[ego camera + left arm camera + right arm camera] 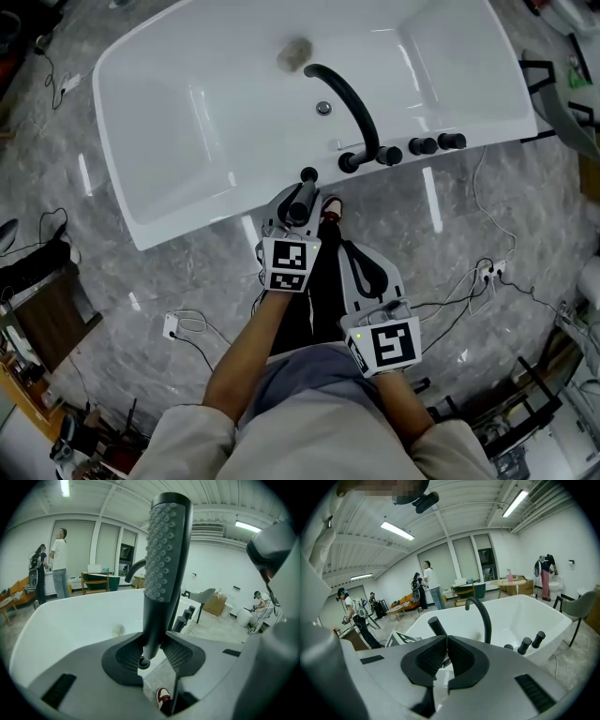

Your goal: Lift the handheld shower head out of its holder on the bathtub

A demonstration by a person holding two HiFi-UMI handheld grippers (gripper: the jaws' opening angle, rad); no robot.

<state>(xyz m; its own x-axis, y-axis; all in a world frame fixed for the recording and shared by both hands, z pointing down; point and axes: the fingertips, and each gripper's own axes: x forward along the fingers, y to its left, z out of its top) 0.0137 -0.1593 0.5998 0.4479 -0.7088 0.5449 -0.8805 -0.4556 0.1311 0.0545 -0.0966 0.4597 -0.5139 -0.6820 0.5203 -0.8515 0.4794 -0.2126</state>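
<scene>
Grey marbled floor surrounds a glossy white bathtub; by its near rim the left claw clamps the dark, nubbed shower head upright, and the right claw is closed, empty.

The handheld shower head, a slim black wand with a face of grey nubs, stands nearly upright. The left tongs clamp it low on its handle, its bottom end hanging free above the white bathtub's near rim.
</scene>
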